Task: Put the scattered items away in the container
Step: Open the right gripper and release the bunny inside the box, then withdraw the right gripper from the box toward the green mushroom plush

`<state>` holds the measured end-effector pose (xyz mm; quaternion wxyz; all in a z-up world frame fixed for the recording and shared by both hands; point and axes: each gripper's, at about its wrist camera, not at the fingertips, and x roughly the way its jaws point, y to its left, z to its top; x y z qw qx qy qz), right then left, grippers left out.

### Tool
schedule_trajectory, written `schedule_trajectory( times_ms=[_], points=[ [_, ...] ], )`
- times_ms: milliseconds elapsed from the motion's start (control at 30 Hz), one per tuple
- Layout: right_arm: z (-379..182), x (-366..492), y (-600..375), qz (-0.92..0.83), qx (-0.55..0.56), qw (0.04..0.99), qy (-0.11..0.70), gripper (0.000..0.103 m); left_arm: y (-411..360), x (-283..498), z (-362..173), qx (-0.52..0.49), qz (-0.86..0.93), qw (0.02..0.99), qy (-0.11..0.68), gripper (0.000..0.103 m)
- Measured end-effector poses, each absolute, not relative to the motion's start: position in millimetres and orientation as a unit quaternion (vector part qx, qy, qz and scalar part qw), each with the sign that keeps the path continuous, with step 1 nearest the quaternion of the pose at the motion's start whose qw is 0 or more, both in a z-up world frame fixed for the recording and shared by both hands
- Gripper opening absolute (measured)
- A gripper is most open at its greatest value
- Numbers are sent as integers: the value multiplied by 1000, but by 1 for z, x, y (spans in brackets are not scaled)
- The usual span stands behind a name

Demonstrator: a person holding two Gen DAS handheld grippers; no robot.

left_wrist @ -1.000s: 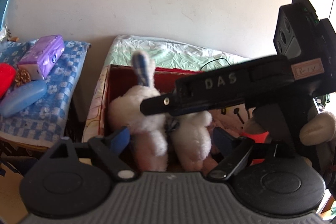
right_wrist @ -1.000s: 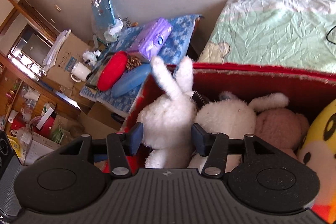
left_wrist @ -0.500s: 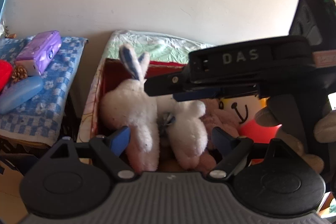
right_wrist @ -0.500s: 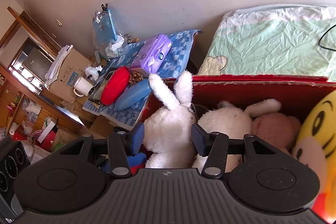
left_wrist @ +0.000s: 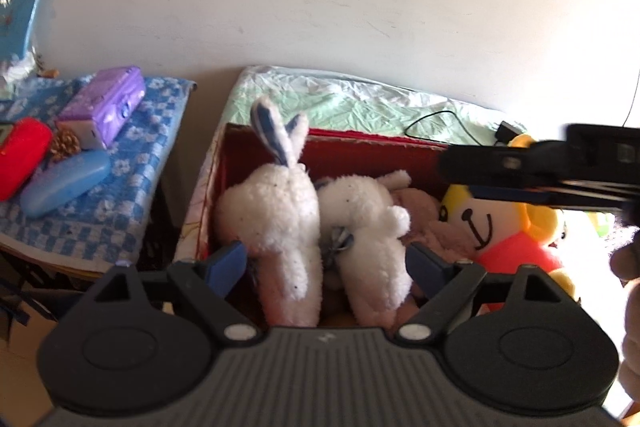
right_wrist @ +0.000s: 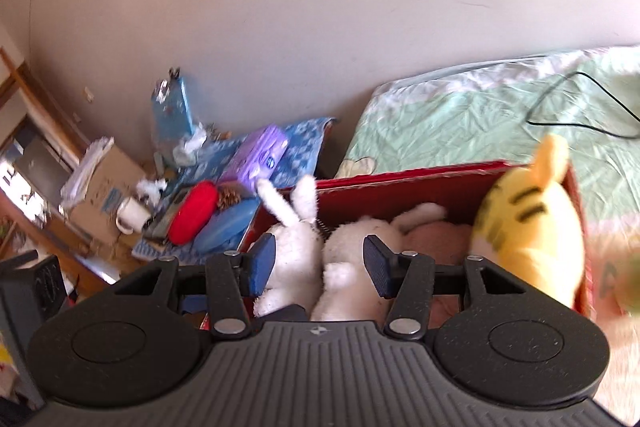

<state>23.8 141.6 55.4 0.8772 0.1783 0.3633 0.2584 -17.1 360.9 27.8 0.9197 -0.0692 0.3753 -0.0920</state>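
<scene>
the red box point(left_wrist: 360, 147) sits on the green bed sheet point(left_wrist: 344, 103), against the bed's left edge, and it is packed with soft toys: a white rabbit point(left_wrist: 276, 203) with blue-lined ears at the left end, a second white plush point(left_wrist: 364, 219) pressed against it, a pink plush point(left_wrist: 424, 211) behind that, and a yellow smiling doll point(left_wrist: 492, 227) in an orange top at the right end (in the right wrist view this doll point(right_wrist: 528, 227) shows its striped yellow back and leans on the box's right wall point(right_wrist: 578, 187)). the left gripper point(left_wrist: 324, 261) hangs over the near side of the box with its fingers point(left_wrist: 226, 261) spread wide; the legs of the two white toys lie between them, and the pads press on neither, its jaws having just been opening a little. the right gripper point(right_wrist: 318, 265) is also above the box, fingers point(right_wrist: 262, 261) about half apart and holding nothing, with the white toys point(right_wrist: 296, 243) seen beyond the gap; from the left wrist view it crosses the upper right as a dark blurred bar point(left_wrist: 532, 167). left of the bed a desk with a blue checked cloth point(left_wrist: 120, 187) carries a purple pack point(left_wrist: 104, 103), a red case point(left_wrist: 20, 163) and a blue case point(left_wrist: 64, 183)
</scene>
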Motion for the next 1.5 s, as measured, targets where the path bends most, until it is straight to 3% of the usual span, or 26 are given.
schedule_trajectory(
  times_ms=[167,300,1033,1300,1500],
  points=[
    [56,12,114,260,205,875,353,50,346,-16,39,-58,-57,922,379,88],
    [61,5,94,263,217,876,342,49,325,-17,50,-46,-37,925,375,96],
    [42,6,-34,278,225,863,358,49,183,-17,81,2,32,931,364,102],
    [24,4,-83,261,239,857,375,51,130,-36,97,22,-17,947,321,102],
    [6,1,-120,224,253,849,405,52,82,-39,85,30,-104,936,334,102]
  ],
)
